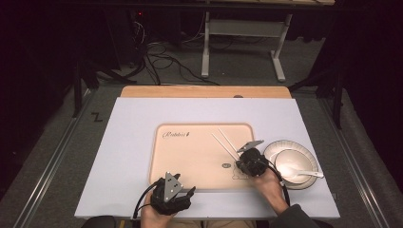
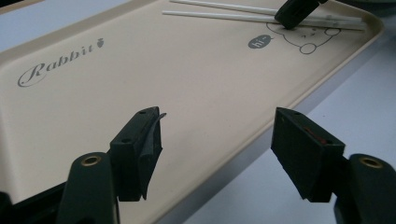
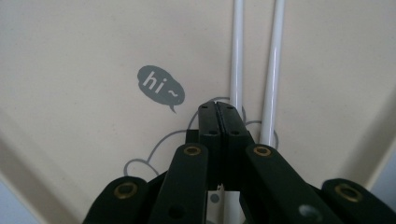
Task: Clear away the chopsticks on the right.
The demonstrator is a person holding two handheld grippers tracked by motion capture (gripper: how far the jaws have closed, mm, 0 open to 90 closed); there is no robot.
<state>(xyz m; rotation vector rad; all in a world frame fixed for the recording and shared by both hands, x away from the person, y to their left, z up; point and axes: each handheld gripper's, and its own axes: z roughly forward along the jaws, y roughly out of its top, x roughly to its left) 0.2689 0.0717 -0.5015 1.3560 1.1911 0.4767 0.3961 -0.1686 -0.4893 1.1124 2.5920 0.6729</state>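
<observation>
On tray [image 1: 190, 156], two thin white chopsticks [image 1: 227, 144], seemingly parallel

Chopsticks [image 1: 227, 144] on tray [image 1: 190, 161], right part; bowl [image 1: 291, 164] with spoon [image 1: 304, 173] right of tray.

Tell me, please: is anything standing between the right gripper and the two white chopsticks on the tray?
Nothing visible. The right gripper has its jaws shut together directly over the chopsticks on the tray; whether they pinch one cannot be told. The bowl with its spoon sits aside, off the tray.
</observation>
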